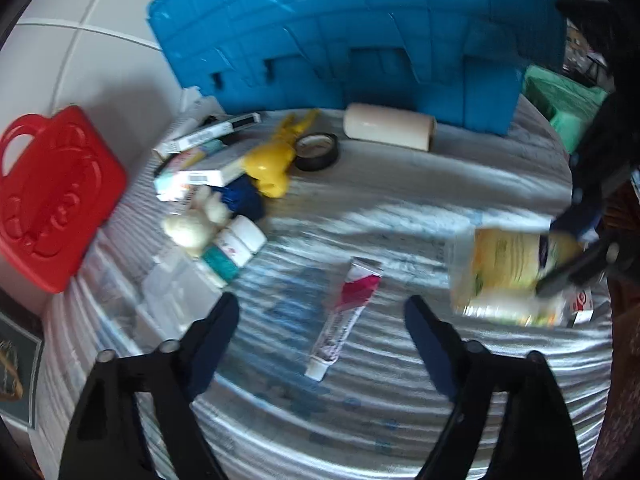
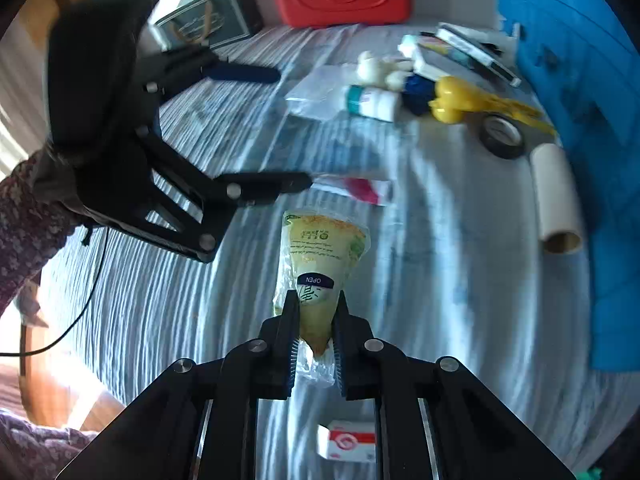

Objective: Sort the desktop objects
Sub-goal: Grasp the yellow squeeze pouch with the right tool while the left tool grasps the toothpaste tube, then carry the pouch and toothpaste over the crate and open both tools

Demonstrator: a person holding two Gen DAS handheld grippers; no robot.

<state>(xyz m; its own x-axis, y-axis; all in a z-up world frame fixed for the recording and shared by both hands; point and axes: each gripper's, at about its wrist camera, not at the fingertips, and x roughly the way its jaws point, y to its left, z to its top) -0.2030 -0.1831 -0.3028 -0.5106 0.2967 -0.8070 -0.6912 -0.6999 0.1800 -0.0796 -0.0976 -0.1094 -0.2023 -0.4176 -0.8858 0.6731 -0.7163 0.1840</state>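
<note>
Looking along the left claw, its jaws stand wide apart over the striped bench, and the red-and-white tube lies just ahead between them, its long axis running away from the camera, cap end nearest. My guess is this claw is the nearer one for it.

From the right wrist, the right claw is clamped on the tail of a yellow-green pouch marked OPEN, held above the bench with the tube beyond it.
</note>
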